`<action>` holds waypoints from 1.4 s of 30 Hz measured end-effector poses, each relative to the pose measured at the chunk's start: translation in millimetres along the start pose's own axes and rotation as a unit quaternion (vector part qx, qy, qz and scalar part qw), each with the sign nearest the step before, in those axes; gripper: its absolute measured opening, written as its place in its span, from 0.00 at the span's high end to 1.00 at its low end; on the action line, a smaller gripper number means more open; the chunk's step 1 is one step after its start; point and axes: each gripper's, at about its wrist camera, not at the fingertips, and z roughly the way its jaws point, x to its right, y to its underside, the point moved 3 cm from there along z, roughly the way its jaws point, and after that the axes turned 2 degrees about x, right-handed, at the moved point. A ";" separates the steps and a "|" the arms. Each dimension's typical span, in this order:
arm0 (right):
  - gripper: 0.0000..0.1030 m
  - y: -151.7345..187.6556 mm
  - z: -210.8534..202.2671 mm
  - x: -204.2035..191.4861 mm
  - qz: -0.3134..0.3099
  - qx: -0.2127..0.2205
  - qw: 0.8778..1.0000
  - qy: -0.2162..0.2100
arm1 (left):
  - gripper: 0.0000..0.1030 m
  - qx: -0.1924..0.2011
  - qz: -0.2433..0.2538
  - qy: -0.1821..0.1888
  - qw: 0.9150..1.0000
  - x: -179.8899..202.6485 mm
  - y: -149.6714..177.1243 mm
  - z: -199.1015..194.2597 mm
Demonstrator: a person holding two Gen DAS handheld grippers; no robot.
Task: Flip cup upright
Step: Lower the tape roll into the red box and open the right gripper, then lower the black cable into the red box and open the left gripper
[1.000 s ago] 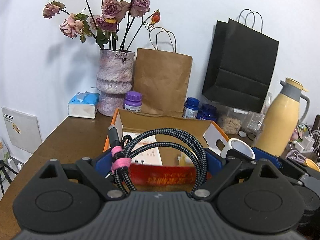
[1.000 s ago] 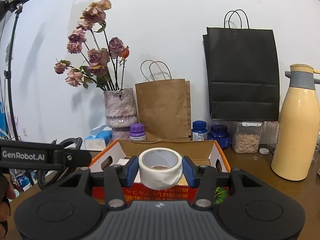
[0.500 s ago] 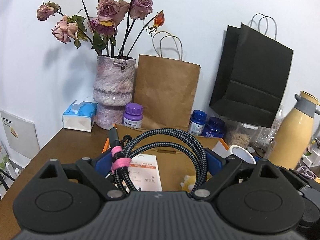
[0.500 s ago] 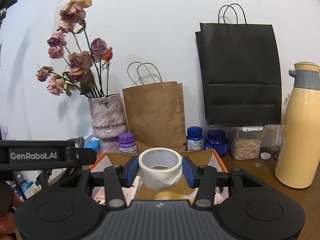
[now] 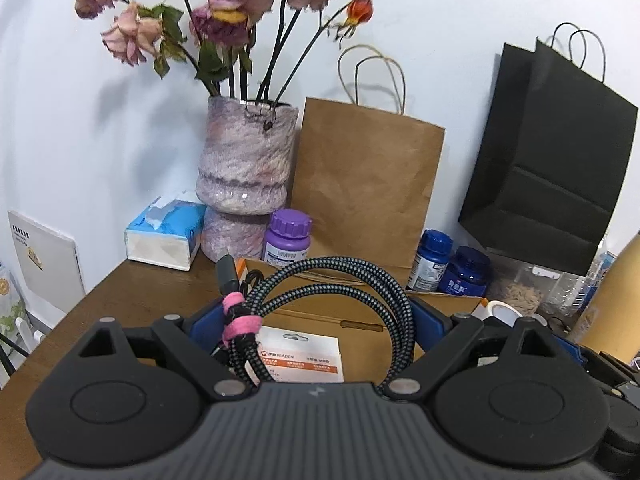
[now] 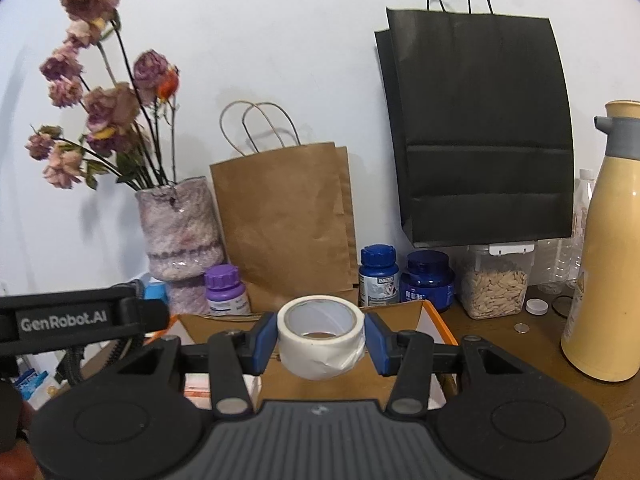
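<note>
- The right gripper (image 6: 321, 340) pinches a white roll of tape (image 6: 321, 342) between its blue pads (image 6: 262, 342), the roll's hole facing up and forward, held above the open brown cardboard box with orange edges (image 6: 436, 320).
- The left gripper (image 5: 316, 316) clamps a coiled black-and-grey braided cable (image 5: 360, 280) bound with a pink strap (image 5: 240, 320); its blue pads press the loop's sides.
- No cup can be told for sure in either view; a white rounded rim (image 5: 500, 310) at the box's right edge in the left view is likely the tape roll.
- Behind the box stand a mottled pink vase of dried roses (image 6: 180, 232), a purple-capped bottle (image 6: 226, 290) and a brown paper bag (image 6: 288, 220).
</note>
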 end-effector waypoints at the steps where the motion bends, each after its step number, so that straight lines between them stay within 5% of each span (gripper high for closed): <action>1: 0.55 0.5 3.5 0.8 0.000 0.000 1.000 0.002 | 0.10 -0.002 0.001 -0.001 1.000 -0.1 0.4 4.9; 17: 0.54 21.5 37.9 14.4 -0.016 -0.035 0.999 0.026 | 0.07 -0.025 0.023 -0.019 0.999 2.0 13.6 38.6; 19: 0.45 22.3 39.0 14.0 -0.019 -0.042 0.998 0.032 | 0.02 -0.024 0.021 -0.019 0.999 1.2 13.2 37.1; 21: 0.10 23.3 39.4 14.6 -0.022 -0.045 0.998 0.039 | 0.00 -0.015 0.025 -0.023 0.999 1.0 11.9 33.4; 25: 0.00 22.5 37.7 16.5 -0.023 -0.050 0.997 0.051 | 0.00 -0.012 0.019 -0.020 1.000 0.2 9.9 29.8; 42: 0.00 16.2 12.2 12.4 -0.025 -0.043 0.998 0.034 | 0.00 0.005 0.019 -0.017 1.000 1.3 5.8 -6.7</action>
